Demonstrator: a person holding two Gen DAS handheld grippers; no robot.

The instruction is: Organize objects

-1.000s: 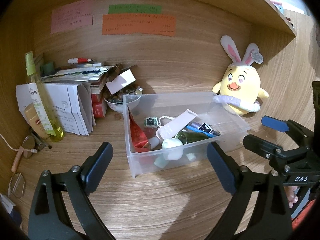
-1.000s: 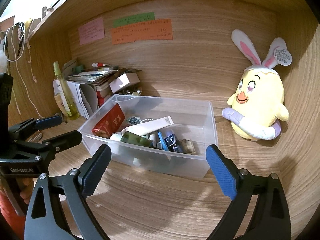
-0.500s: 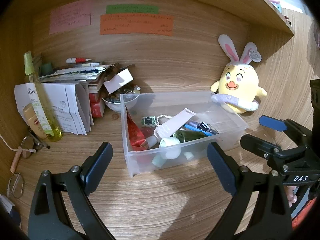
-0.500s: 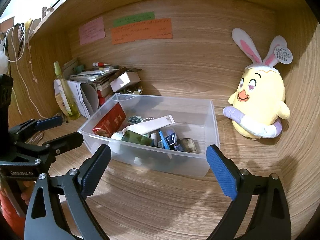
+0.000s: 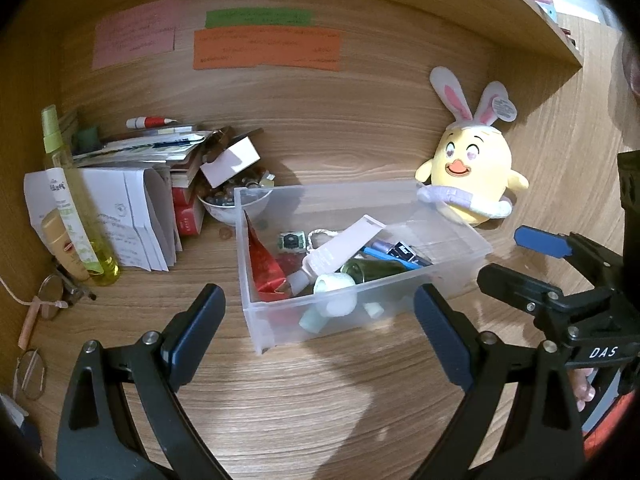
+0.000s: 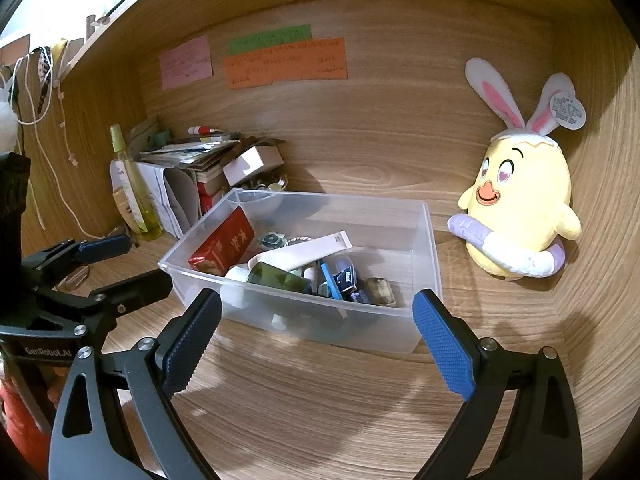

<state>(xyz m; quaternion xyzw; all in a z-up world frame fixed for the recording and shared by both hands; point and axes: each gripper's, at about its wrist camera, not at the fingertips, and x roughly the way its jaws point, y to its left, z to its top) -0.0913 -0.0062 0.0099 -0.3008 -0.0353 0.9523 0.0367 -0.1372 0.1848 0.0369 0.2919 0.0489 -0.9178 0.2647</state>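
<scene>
Wooden desk alcove, grained desktop (image 5: 304, 408) with back panel carrying coloured paper notes (image 5: 266, 50); a shelf overhangs. Nearest the cameras, both tools are empty and held above bare desktop: the left gripper (image 5: 320, 334) has its jaws spread wide with nothing between them, and the right gripper (image 6: 316, 336) likewise stands fully spread and pinches nothing. Just beyond the fingertips of both sits the clear plastic bin (image 5: 280, 320), resting on the desktop, its long axis running roughly left to right across both views. It lies straight ahead of each pair of jaws, slightly right of centre for the left tool and centred for the right. Inside it lie a red packet (image 5: 264, 268), a white tube (image 5: 340, 246) set diagonally, a dark green bottle (image 6: 280, 278) and small items. Neither arm is clearly nearer; the two flank the bin's near wall. Judgement: the bin is already loaded, and remaining loose candidates lie farther off. Left of the bin, a yellow spray bottle (image 5: 76, 208), papers and a bowl of oddments (image 5: 234, 202) favour the left arm; the plush chick (image 6: 520, 216), behind and right, favours the right.
</scene>
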